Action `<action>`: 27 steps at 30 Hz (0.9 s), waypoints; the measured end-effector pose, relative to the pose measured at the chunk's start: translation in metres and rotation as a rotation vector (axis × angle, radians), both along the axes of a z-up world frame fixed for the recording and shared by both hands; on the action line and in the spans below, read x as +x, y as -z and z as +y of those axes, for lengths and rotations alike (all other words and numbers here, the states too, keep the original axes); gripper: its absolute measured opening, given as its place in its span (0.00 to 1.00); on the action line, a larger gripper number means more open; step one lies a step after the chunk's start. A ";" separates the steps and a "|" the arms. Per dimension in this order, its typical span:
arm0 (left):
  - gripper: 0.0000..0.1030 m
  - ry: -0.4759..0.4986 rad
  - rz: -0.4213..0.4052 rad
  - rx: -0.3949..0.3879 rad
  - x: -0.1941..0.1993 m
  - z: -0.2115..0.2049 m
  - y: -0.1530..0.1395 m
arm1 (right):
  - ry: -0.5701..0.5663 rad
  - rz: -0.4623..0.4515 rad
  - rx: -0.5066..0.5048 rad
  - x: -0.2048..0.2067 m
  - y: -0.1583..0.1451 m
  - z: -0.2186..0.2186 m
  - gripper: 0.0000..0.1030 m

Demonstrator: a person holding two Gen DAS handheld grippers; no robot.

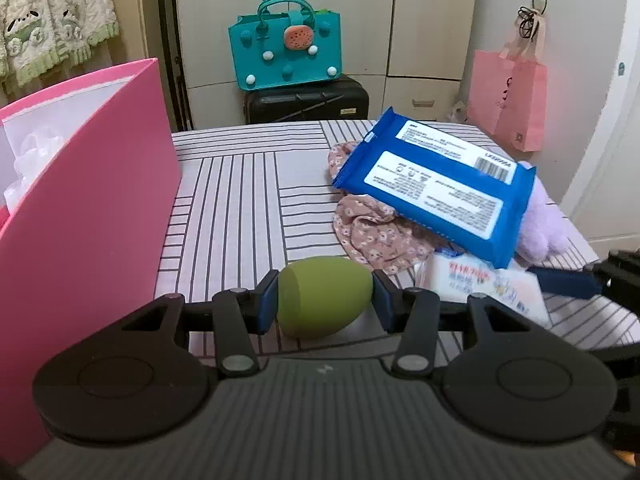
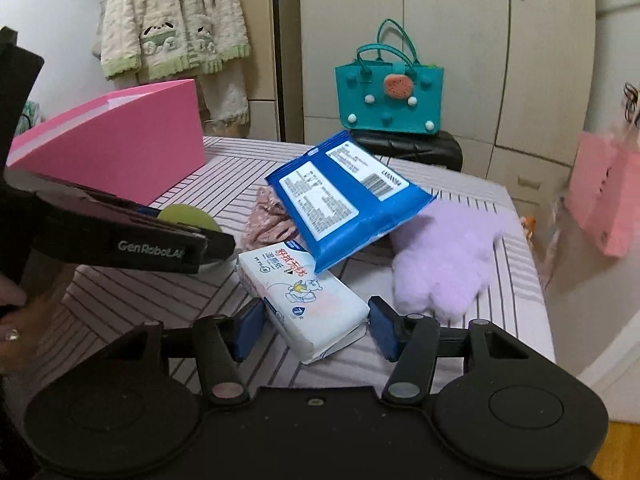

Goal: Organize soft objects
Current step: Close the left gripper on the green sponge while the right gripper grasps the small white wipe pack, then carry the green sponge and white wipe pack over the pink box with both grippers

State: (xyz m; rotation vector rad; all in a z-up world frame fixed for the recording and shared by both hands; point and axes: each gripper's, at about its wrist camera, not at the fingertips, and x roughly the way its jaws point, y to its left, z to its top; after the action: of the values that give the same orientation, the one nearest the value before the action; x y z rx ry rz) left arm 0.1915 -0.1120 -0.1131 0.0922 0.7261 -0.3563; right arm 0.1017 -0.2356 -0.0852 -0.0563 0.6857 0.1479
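Observation:
My left gripper [image 1: 325,300] is shut on a green egg-shaped sponge [image 1: 324,296], just above the striped table [image 1: 240,200]; the sponge also shows in the right wrist view [image 2: 188,216]. My right gripper [image 2: 316,328] is open, its jaws on either side of a white tissue pack [image 2: 304,300] without touching it. A blue wipes pack [image 2: 344,196] leans over the tissue pack, a floral cloth [image 2: 266,220] and a purple plush glove [image 2: 444,256]. The pink box [image 1: 88,208] stands open at the left.
A teal felt bag [image 1: 286,48] sits on a black suitcase [image 1: 306,100] behind the table. A pink paper bag [image 1: 508,96] hangs at the right. A fluffy garment [image 2: 172,20] hangs at the back left.

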 end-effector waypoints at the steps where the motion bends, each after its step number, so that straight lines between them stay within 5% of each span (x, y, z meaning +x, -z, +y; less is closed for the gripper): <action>1: 0.46 0.004 -0.001 -0.005 -0.002 0.001 -0.001 | -0.001 0.008 0.008 -0.003 0.000 0.001 0.60; 7: 0.47 0.025 0.030 -0.012 -0.011 0.005 0.002 | -0.069 0.065 0.108 -0.024 -0.004 0.005 0.60; 15: 0.47 0.029 0.017 -0.005 -0.014 0.007 0.003 | -0.128 -0.008 -0.004 -0.013 -0.003 0.015 0.61; 16: 0.47 0.033 0.021 -0.010 -0.014 0.007 0.002 | -0.132 -0.004 -0.004 -0.009 -0.001 0.016 0.58; 17: 0.47 0.038 0.026 -0.016 -0.015 0.008 0.002 | -0.128 0.001 -0.007 -0.004 0.002 0.017 0.44; 27: 0.47 0.075 0.042 -0.035 -0.026 0.012 -0.006 | -0.073 0.022 0.074 -0.011 0.001 0.009 0.44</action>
State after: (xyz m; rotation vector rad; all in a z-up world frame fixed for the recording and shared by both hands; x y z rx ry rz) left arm 0.1650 -0.0996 -0.1068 0.0798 0.7587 -0.4436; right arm 0.0904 -0.2268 -0.0859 -0.0091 0.7000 0.2439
